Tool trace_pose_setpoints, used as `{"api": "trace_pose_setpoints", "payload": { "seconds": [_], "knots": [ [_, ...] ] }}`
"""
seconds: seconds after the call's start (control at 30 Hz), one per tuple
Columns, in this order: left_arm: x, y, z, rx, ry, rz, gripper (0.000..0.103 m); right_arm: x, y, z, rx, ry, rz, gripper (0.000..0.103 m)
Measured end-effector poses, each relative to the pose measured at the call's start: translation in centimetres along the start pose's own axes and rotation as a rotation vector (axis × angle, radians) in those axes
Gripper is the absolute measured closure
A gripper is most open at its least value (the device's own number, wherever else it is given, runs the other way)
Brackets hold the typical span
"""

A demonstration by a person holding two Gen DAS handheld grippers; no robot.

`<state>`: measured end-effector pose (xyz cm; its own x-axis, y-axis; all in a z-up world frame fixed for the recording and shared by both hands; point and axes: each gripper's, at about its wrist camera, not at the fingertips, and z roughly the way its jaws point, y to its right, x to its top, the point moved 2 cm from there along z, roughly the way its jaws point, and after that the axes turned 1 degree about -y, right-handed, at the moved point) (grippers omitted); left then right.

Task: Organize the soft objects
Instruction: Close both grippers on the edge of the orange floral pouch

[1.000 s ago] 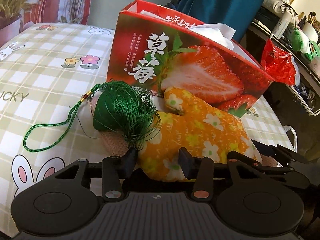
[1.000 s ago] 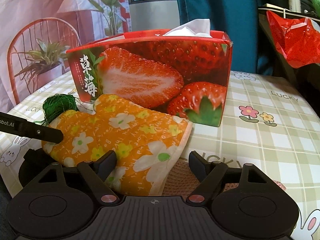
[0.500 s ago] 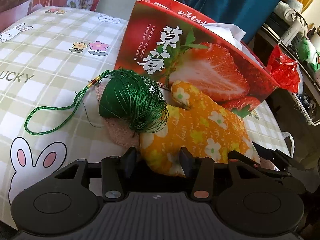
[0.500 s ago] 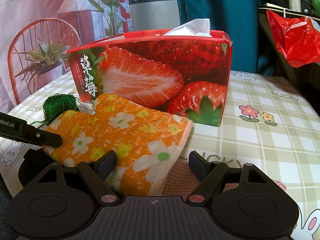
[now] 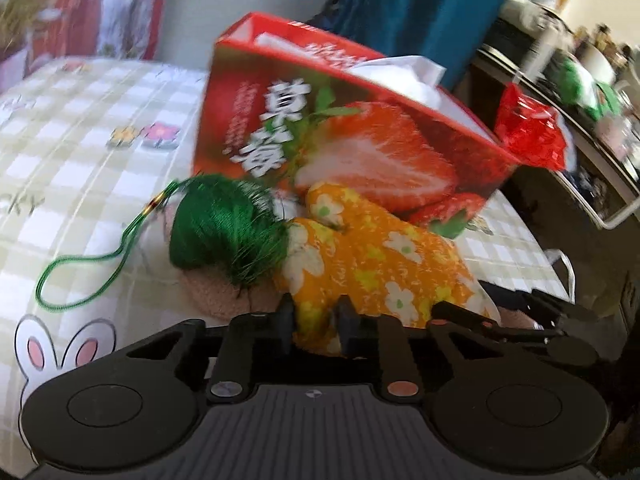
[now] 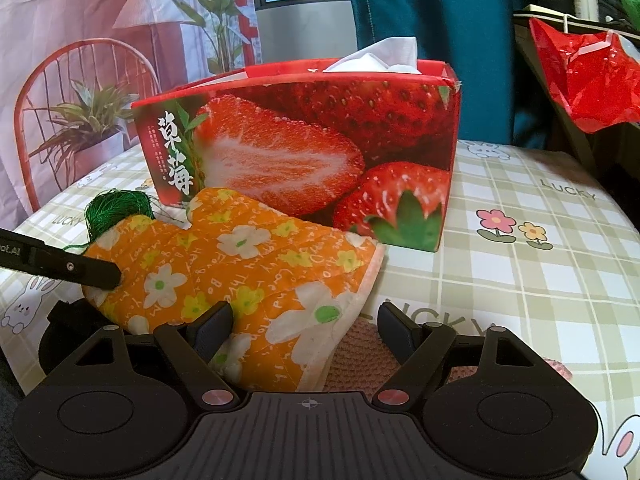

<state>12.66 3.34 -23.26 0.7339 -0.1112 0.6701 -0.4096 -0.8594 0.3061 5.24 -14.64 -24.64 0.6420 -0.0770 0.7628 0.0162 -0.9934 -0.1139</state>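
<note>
Left wrist view shows the left gripper [image 5: 314, 326] closing its jaws on the near corner of the orange floral mitt [image 5: 372, 264], which lies on the checked tablecloth [image 5: 80, 152]. Right gripper [image 6: 306, 326] is spread wide around the mitt's cuff. Beyond, the green tassel [image 5: 224, 228] and the strawberry box [image 6: 320, 152] wait; nothing seems sorted yet.

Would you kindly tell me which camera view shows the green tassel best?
The left wrist view: the green tassel shows whole there, looped cord included, though blurred. The right wrist view is sharp but shows only its top behind the orange floral mitt.
</note>
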Motion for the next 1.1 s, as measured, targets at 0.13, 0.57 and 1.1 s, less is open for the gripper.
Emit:
{"api": "trace_pose_setpoints", "payload": {
  "seconds": [0.13, 0.57, 1.1],
  "knots": [
    [-0.2, 0.9, 0.4, -0.01, -0.014, 0.051, 0.081, 0.1, 0.1, -0.4, -0.019, 0.003, 0.008, 0.03],
    [-0.5, 0.6, 1.3, -0.015, -0.048, 0.032, 0.081, 0.3, 0.2, -1.0, 0.003, 0.01, 0.035, 0.049],
    [-0.5, 3.2, -0.7, -0.051, 0.046, 0.181, 0.085, 2.0, 0.3, -4.7, 0.007, 0.14, 0.036, 0.093]
  ]
}}
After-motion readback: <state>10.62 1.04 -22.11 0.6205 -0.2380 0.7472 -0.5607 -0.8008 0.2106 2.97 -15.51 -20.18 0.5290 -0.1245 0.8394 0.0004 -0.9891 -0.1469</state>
